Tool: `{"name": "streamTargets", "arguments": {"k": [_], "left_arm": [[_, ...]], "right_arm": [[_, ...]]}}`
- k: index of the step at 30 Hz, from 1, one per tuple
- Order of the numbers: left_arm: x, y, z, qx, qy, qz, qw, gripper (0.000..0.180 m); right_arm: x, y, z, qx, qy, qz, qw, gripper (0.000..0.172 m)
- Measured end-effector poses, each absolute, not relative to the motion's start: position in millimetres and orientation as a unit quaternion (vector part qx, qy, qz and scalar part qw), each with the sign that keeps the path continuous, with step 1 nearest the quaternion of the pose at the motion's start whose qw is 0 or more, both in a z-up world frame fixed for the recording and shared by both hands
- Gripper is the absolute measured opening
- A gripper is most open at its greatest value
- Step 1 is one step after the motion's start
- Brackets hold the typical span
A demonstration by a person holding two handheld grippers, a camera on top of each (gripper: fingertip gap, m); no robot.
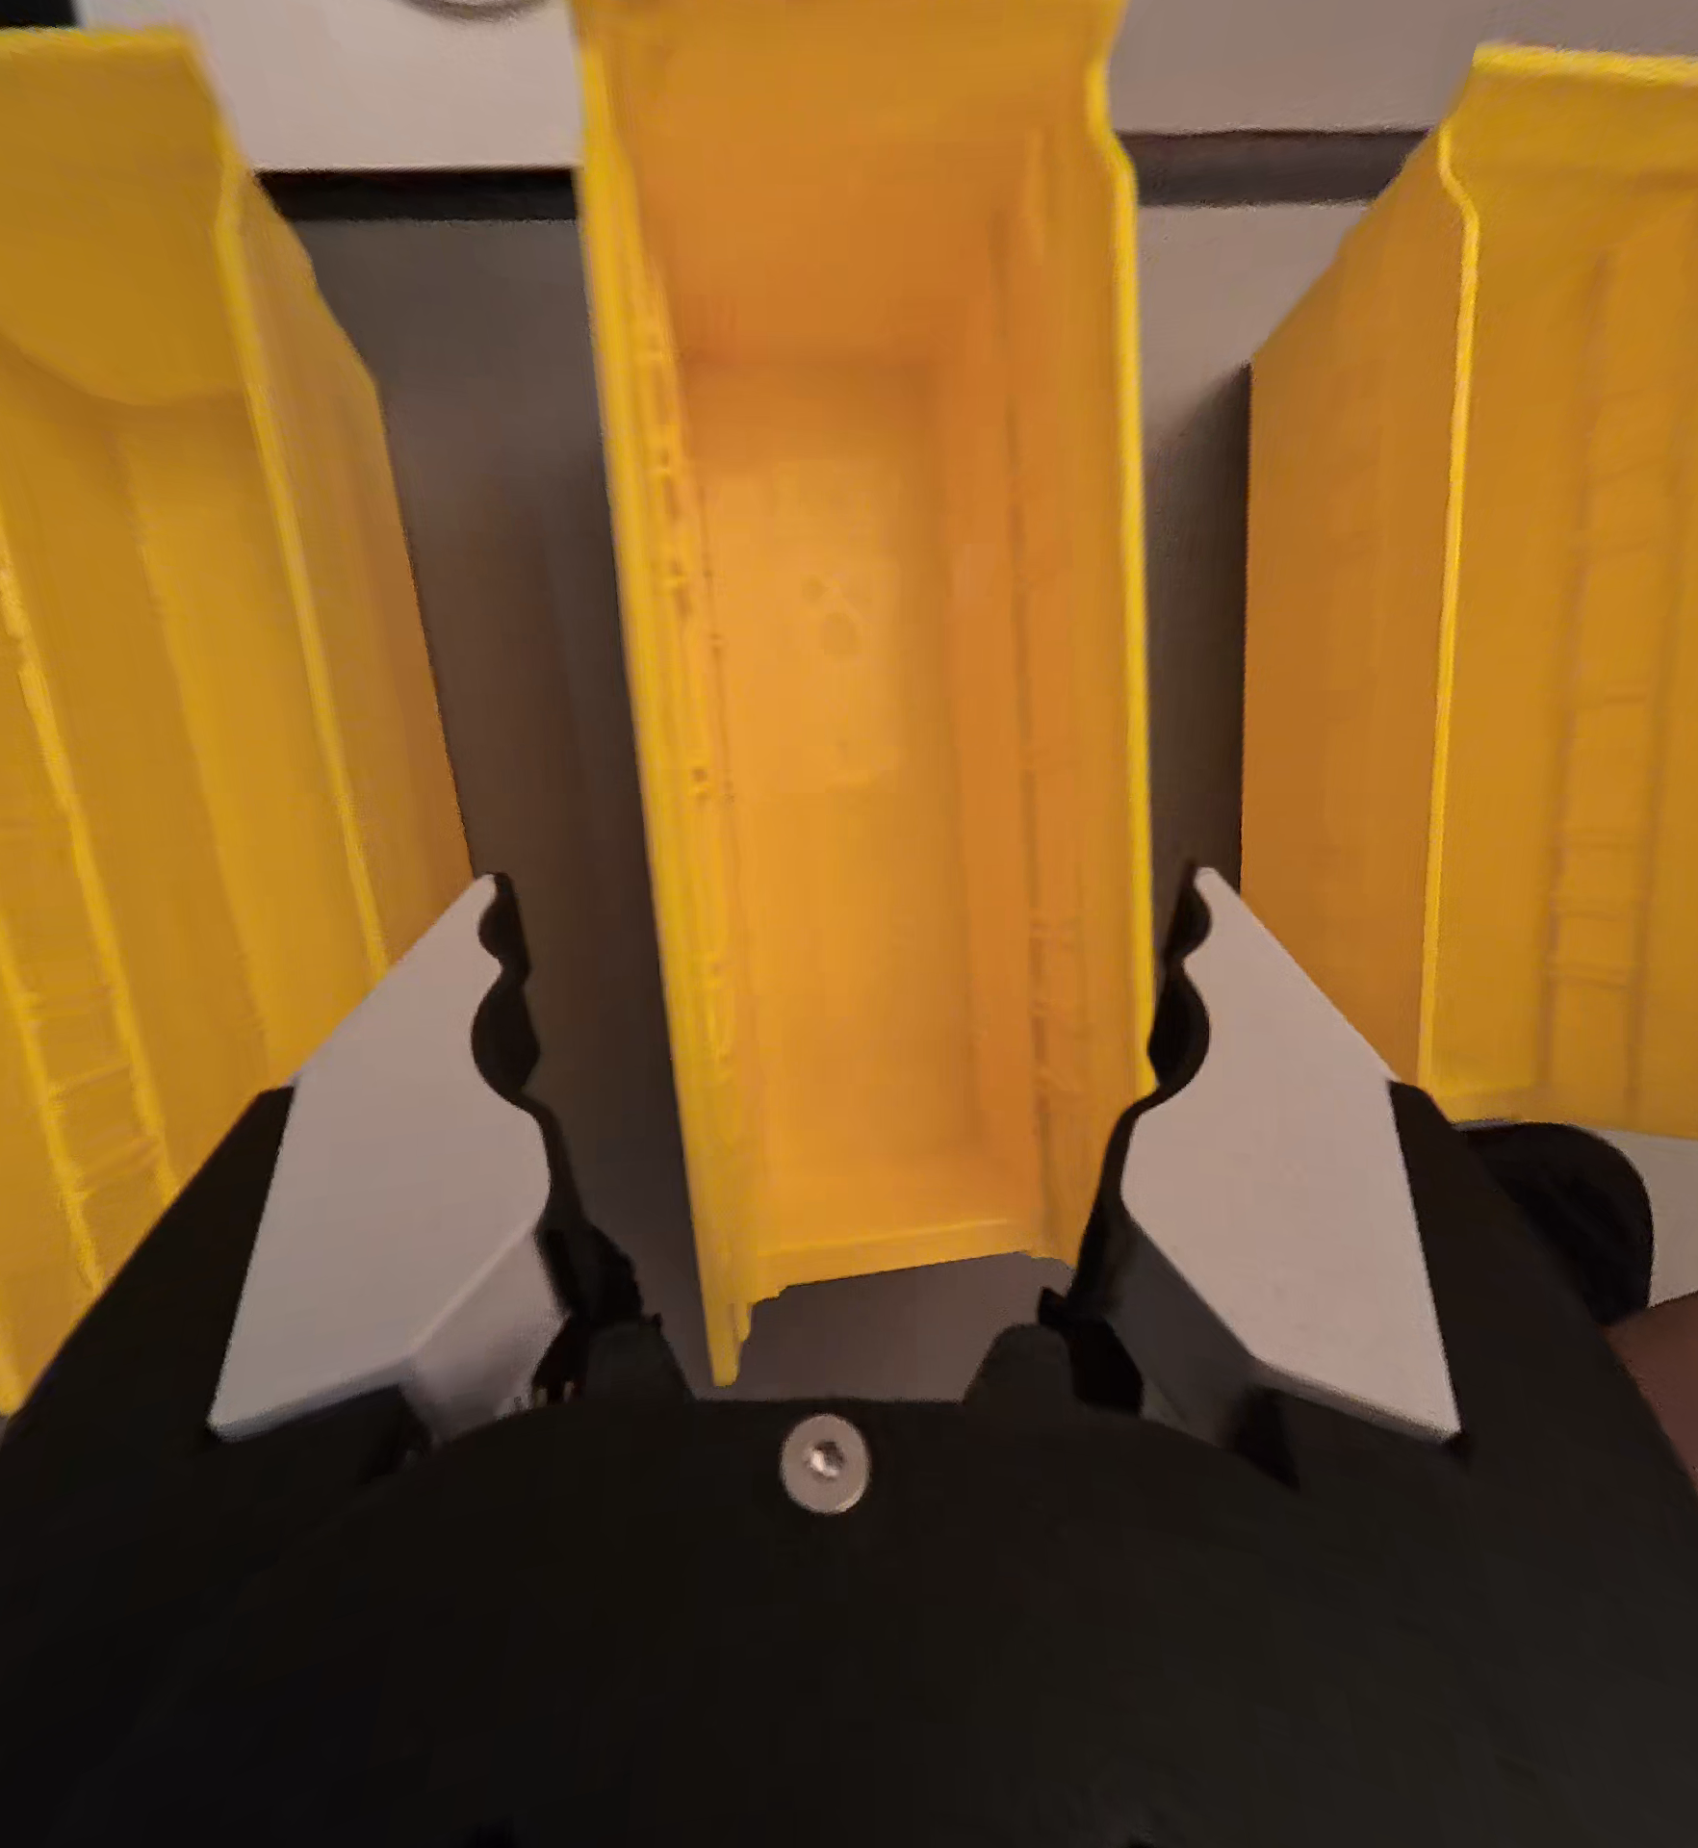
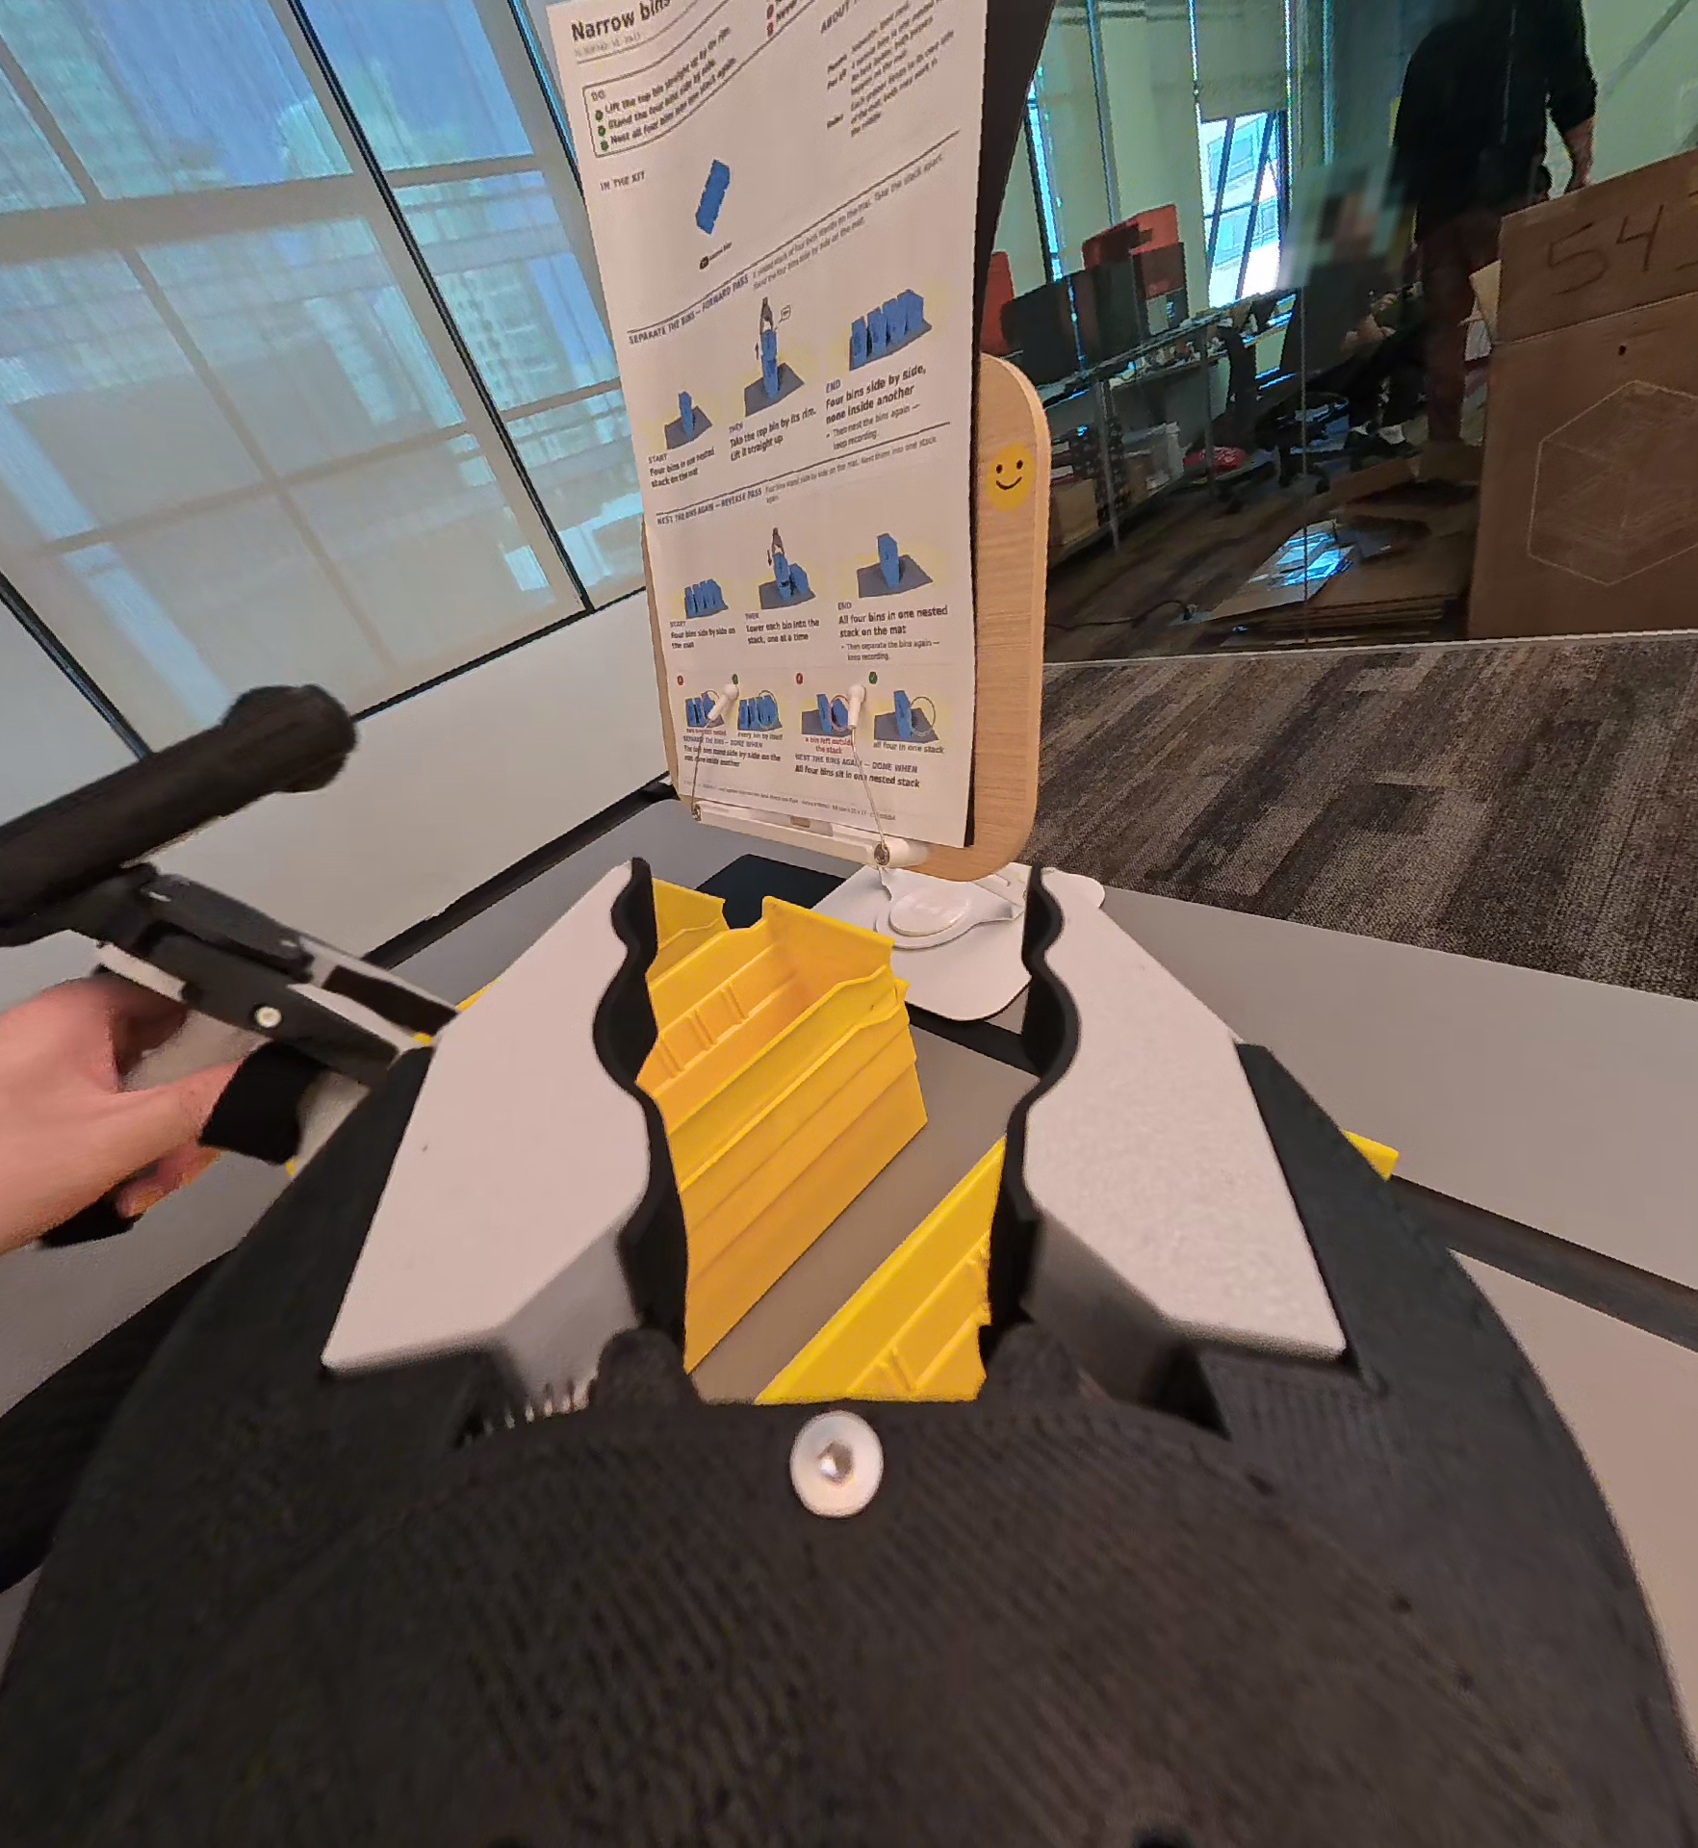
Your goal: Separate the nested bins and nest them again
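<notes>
In the left wrist view I look down on three yellow bins standing open side up on the dark mat (image 1: 525,600): a left bin (image 1: 125,700), a middle bin (image 1: 865,700) and a right bin (image 1: 1575,650). My left gripper (image 1: 850,885) is wide open and straddles the near end of the middle bin; the left finger (image 1: 405,1050) stands clear of its wall. My right gripper (image 2: 837,885) is open and hovers above the bins: one yellow bin (image 2: 785,1050) shows between its fingers farther off, and another (image 2: 905,1290) lies below it. The left gripper also shows in the right wrist view (image 2: 325,1000), held by a hand (image 2: 25,1100).
A printed instruction sheet (image 2: 785,450) hangs on a wooden stand with a white base (image 2: 935,930) just behind the bins. The grey table (image 2: 1425,1100) runs to the right. Windows are at the left; a cardboard box (image 2: 1625,400) and a person stand beyond a glass wall.
</notes>
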State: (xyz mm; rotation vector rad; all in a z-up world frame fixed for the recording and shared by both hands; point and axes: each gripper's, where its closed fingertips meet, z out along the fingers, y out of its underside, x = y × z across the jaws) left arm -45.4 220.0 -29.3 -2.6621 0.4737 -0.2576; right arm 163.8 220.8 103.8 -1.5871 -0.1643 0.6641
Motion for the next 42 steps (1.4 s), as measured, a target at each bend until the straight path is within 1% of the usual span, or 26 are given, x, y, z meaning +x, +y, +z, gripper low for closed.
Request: {"name": "streamTargets", "arguments": {"k": [2,4,5,8,10,12,26,34,42], "left_arm": [[-29.7,217.8,-41.8,-0.960,0.201,-0.085,0.173,0.136],[-26.9,216.7,-58.1,-0.966,0.209,-0.057,0.137,0.140],[-26.4,217.9,-64.6,-0.968,0.209,-0.045,0.127,0.145],[-28.1,220.1,-78.8,-0.972,0.210,-0.012,0.104,0.147],[-31.3,220.9,-84.6,-0.973,0.209,0.005,0.094,0.142],[-31.4,221.7,-86.5,-0.974,0.210,0.008,0.088,0.142],[-30.4,221.9,-78.0,-0.974,0.216,0.003,0.074,0.122],[-31.3,218.5,-76.5,-0.975,0.216,0.007,0.048,0.117],[-28.8,215.4,-74.6,-0.977,0.213,0.010,0.031,0.118]], "right_arm": [[162.9,220.4,103.7,-0.699,-0.074,0.293,0.649,0.074],[162.0,220.1,104.0,-0.699,-0.075,0.292,0.649,0.074],[161.3,219.9,104.3,-0.698,-0.077,0.292,0.649,0.074],[160.0,220.5,103.6,-0.699,-0.078,0.293,0.647,0.074],[159.8,221.4,102.3,-0.701,-0.078,0.293,0.646,0.074],[159.8,222.1,101.5,-0.701,-0.077,0.295,0.645,0.074],[155.1,223.2,96.8,-0.709,-0.085,0.296,0.634,0.074],[153.0,222.2,96.9,-0.711,-0.090,0.298,0.631,0.074],[157.7,221.2,98.0,-0.707,-0.084,0.306,0.632,0.074]]}}
